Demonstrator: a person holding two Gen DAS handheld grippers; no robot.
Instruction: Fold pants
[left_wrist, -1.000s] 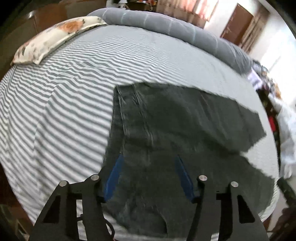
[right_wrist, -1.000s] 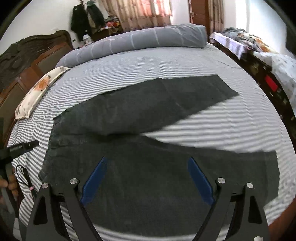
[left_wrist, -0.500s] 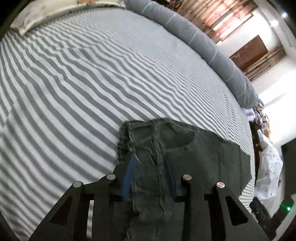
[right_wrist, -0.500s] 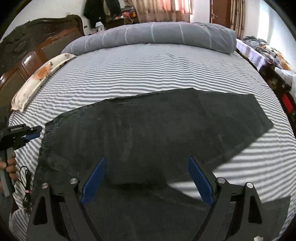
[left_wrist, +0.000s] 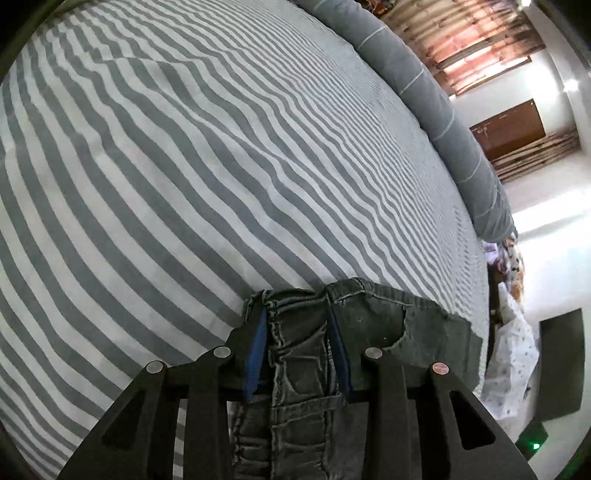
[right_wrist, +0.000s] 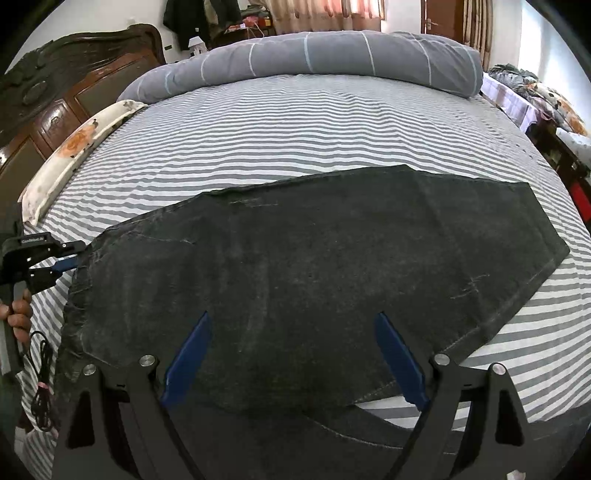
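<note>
Dark grey denim pants (right_wrist: 314, 273) lie spread flat on the striped bed, waist at the left, legs running right. In the left wrist view my left gripper (left_wrist: 298, 314) is shut on the bunched waistband of the pants (left_wrist: 388, 325), its blue pads pressing the cloth from both sides. The left gripper also shows in the right wrist view (right_wrist: 68, 260) at the waist's left edge. My right gripper (right_wrist: 293, 317) is open and empty, its blue fingers spread above the middle of the pants, over the near leg.
The bed has a grey and white striped sheet (right_wrist: 314, 122). A rolled grey quilt (right_wrist: 314, 55) lies along the far edge. A floral pillow (right_wrist: 74, 147) sits by the dark wooden headboard (right_wrist: 55, 85) at the left. Cluttered furniture (right_wrist: 554, 110) stands at the right.
My left gripper moved to the waistband and closed on it. My right gripper moved closer over the pants and stayed open.
</note>
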